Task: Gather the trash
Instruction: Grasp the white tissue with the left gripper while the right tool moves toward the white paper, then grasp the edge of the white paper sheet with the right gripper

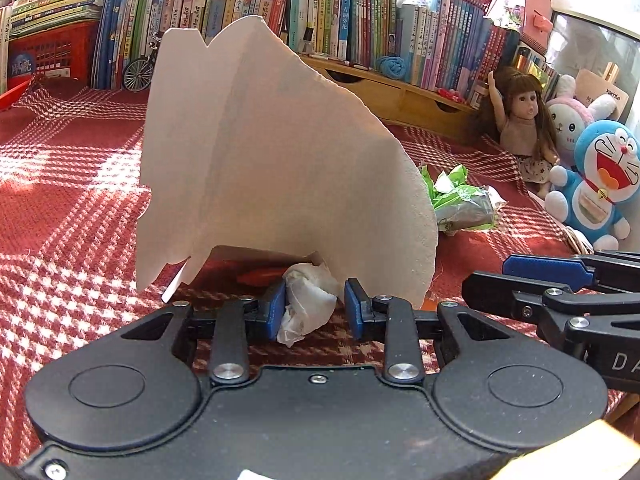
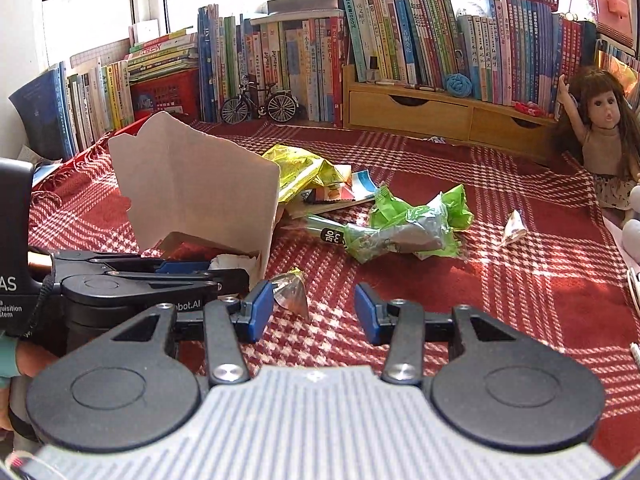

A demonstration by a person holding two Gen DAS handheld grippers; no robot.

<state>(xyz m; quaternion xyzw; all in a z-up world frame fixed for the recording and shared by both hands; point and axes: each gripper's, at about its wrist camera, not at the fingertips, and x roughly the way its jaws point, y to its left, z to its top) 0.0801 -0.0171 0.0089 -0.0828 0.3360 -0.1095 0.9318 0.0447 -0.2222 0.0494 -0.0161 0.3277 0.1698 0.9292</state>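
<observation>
Two hand-held grippers work over a surface covered by a red-and-white checked woven cloth; whether a table or a bed lies under it cannot be told. Sunlight falls across the cloth in bright patches.

Along the far edge stands a long row of upright books, some on a low wooden drawer unit. A miniature bicycle stands before the books, and a red plastic crate sits under a stack of books to the left. Windows show behind. At the right edge are a long-haired doll, a pink-eared rabbit plush and a blue cat plush.

Left gripper: its fingers stand narrowly apart with a crumpled white tissue between them; the tissue touches the left pad, the right pad shows a slight gap. It sits at the mouth of a torn white cardboard box, which stands on the cloth with its flaps upright.

Right gripper: fingers about half open and holding nothing, with a small crumpled foil wrapper on the cloth just beside the left finger.

Other trash on the cloth: a green crumpled snack bag, a yellow-green bag behind the box, flat printed packaging near it, and a small folded wrapper well apart to the right.
</observation>
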